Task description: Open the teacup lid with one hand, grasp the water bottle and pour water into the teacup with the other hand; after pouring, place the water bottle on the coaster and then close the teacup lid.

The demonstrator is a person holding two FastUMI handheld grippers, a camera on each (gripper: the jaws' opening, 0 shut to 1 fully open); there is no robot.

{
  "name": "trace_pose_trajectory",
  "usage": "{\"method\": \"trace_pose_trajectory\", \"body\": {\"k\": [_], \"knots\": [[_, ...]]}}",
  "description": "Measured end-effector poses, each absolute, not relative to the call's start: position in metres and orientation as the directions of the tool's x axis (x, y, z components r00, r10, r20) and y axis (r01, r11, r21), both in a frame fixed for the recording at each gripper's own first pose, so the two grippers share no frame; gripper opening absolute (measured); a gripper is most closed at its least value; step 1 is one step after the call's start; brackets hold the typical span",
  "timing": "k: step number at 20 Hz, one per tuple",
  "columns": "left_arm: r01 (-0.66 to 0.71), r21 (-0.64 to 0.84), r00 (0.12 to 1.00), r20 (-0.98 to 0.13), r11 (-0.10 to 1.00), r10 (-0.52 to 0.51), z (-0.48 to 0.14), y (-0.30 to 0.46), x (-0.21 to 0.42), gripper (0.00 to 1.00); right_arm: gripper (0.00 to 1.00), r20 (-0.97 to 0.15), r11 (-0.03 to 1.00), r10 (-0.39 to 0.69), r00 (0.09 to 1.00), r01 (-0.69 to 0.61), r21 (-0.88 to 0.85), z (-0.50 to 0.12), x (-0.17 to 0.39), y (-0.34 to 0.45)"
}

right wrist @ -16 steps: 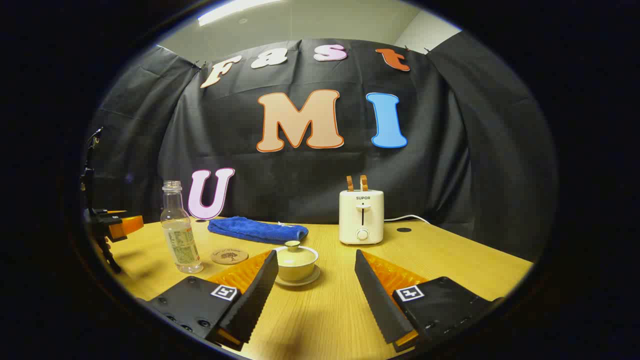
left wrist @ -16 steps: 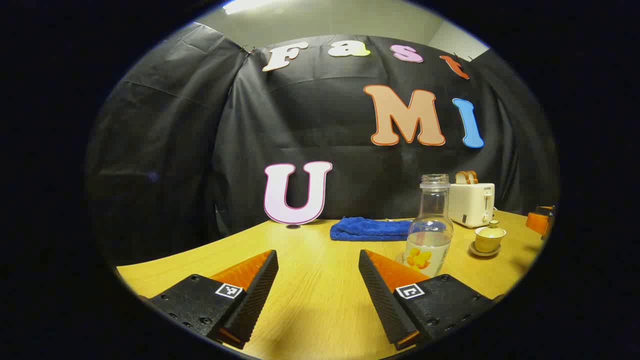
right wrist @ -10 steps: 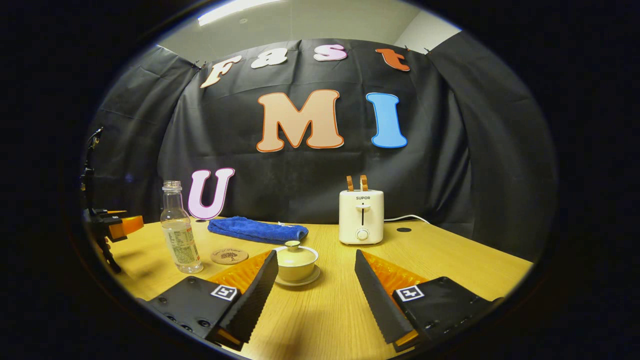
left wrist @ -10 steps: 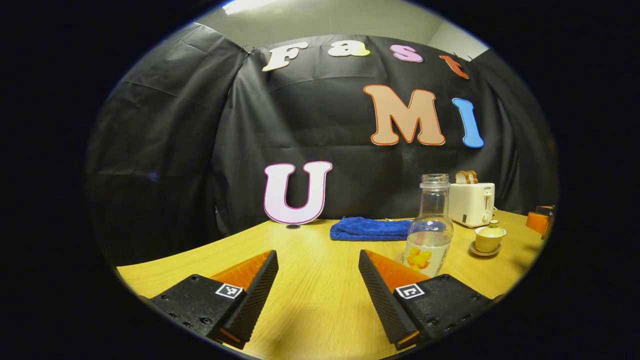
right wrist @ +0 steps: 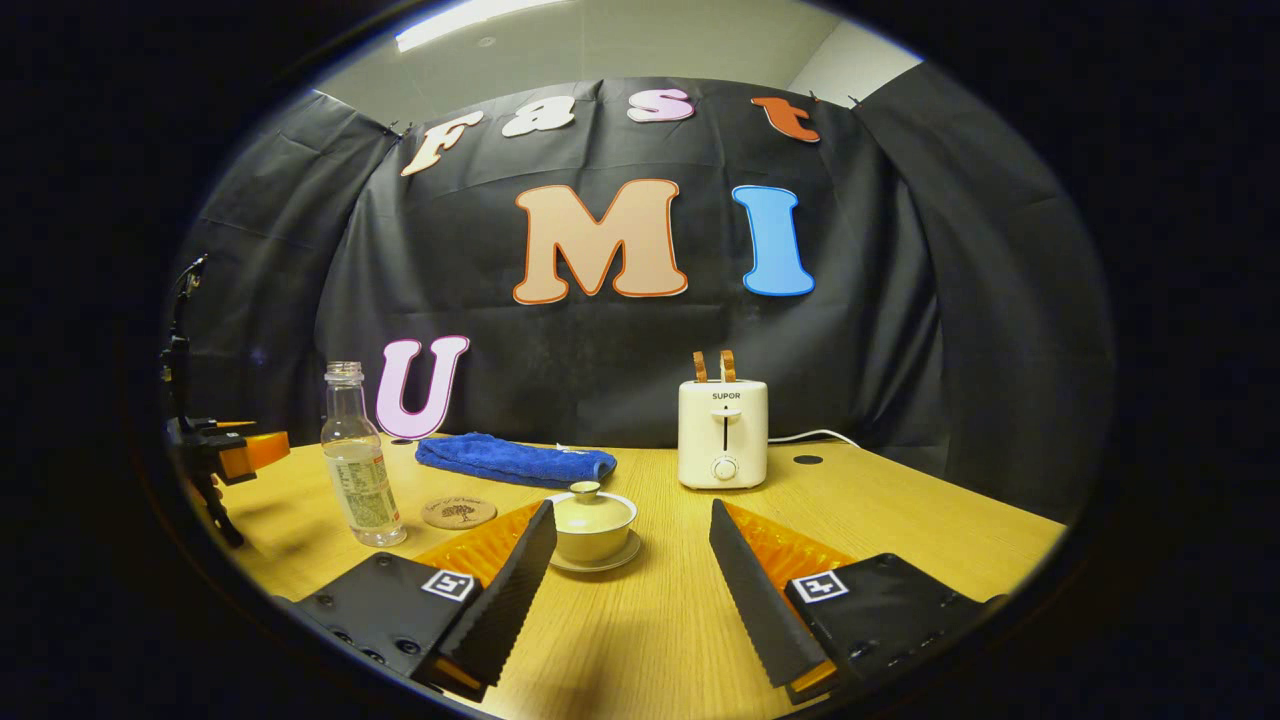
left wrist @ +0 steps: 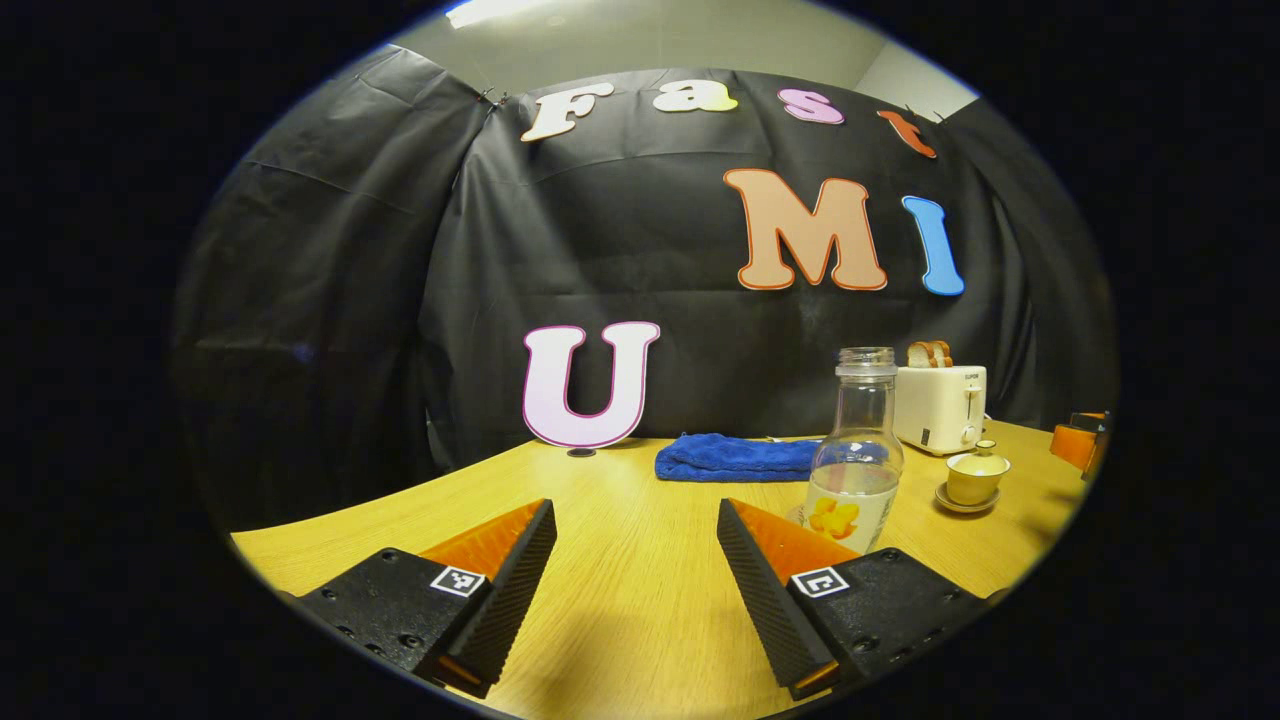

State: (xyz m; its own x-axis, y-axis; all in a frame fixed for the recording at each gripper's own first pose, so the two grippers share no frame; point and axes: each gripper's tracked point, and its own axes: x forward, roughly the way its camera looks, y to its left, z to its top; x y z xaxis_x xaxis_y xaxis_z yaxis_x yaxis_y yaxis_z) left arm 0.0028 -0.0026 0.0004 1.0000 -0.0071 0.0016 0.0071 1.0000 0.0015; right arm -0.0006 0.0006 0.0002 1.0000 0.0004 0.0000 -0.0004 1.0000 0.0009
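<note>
A clear water bottle with no cap and a fruit label stands on the wooden table, ahead and to the right of my left gripper, which is open and holds nothing. The same bottle stands at the left in the right gripper view. A pale lidded teacup sits on its saucer just ahead of my right gripper, which is open and apart from it. The teacup also appears at the right in the left gripper view. A round coaster lies between bottle and cup.
A folded blue towel lies toward the back of the table. A white toaster with bread slices stands behind the cup, its cord trailing right. The other gripper shows at the far left of the right gripper view.
The left gripper view has shifted very slightly, with the bottle and cup sliding a few pixels left. The right gripper has not moved.
</note>
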Motion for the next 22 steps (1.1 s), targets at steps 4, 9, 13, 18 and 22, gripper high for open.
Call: {"method": "trace_pose_trajectory", "body": {"k": [4, 9, 13, 18, 22], "knots": [[0.002, 0.002, 1.0, 0.002, 1.0, -0.002, 0.0, -0.001, 0.002, 0.95, 1.0, 0.0, 1.0, 0.001, 1.0, -0.001, 0.001, 0.0, 0.0, 0.001], [0.0, 0.002, 1.0, 0.003, 1.0, 0.0, 0.0, -0.002, 0.002, 0.95, 0.98, 0.001, 1.0, 0.001, 1.0, -0.001, 0.001, -0.001, 0.0, 0.001], [0.0, 0.002, 1.0, 0.004, 1.0, 0.0, 0.0, -0.002, 0.003, 0.95, 0.98, 0.001, 1.0, 0.017, 1.0, -0.017, 0.002, -0.001, 0.0, 0.004], [-0.001, 0.001, 1.0, 0.0, 1.0, 0.001, 0.0, -0.001, 0.003, 0.95, 0.98, -0.004, 0.999, 0.053, 0.999, -0.053, 0.003, -0.001, 0.003, 0.012], [0.0, 0.001, 1.0, 0.002, 1.0, 0.0, 0.0, -0.002, 0.003, 0.95, 0.98, -0.009, 0.995, 0.096, 0.995, -0.096, 0.004, -0.002, 0.012, 0.023]]}}
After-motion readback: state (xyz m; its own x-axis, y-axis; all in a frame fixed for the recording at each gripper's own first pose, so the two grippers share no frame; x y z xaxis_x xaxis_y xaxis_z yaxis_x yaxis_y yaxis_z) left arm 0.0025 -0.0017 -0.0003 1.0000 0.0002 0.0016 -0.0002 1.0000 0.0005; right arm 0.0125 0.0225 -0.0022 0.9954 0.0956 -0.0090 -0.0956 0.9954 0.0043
